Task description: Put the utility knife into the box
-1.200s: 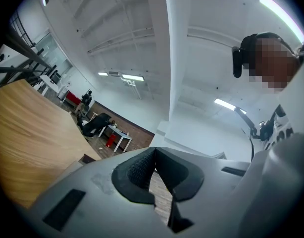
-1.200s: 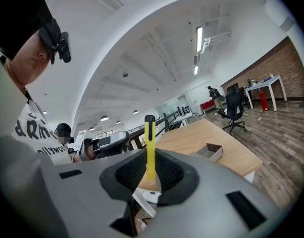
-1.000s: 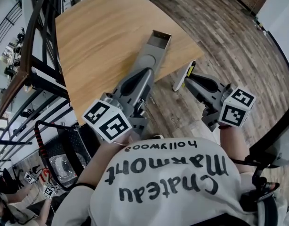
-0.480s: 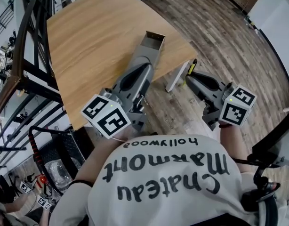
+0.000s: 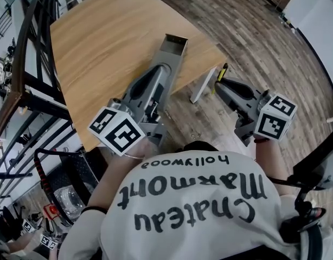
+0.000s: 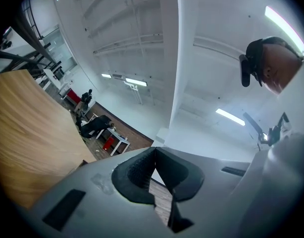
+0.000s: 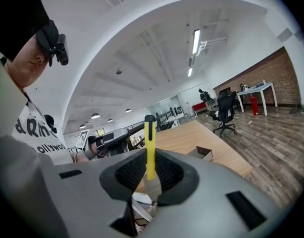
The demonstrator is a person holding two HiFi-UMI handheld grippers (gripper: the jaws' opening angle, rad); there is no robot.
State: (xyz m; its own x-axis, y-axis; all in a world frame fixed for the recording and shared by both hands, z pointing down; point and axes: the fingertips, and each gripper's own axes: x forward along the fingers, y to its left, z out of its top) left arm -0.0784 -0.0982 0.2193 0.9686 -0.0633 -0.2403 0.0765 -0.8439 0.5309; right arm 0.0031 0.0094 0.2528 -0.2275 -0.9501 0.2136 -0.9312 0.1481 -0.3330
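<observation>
Yellow utility knife (image 7: 150,145) in transit, box (image 5: 176,41) ahead.
Your right gripper (image 7: 151,168) clamps it; left gripper (image 6: 154,157) is pinched empty. Next, carry it left over the box.

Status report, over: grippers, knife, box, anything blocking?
Left gripper shut, empty, near the box. Right gripper shut on utility knife, short of the table. Box open at table edge, nothing seen blocking.

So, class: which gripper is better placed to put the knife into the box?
Right. The right gripper holds the knife in its jaws; the left gripper is shut and empty. The box stands open on the table.
</observation>
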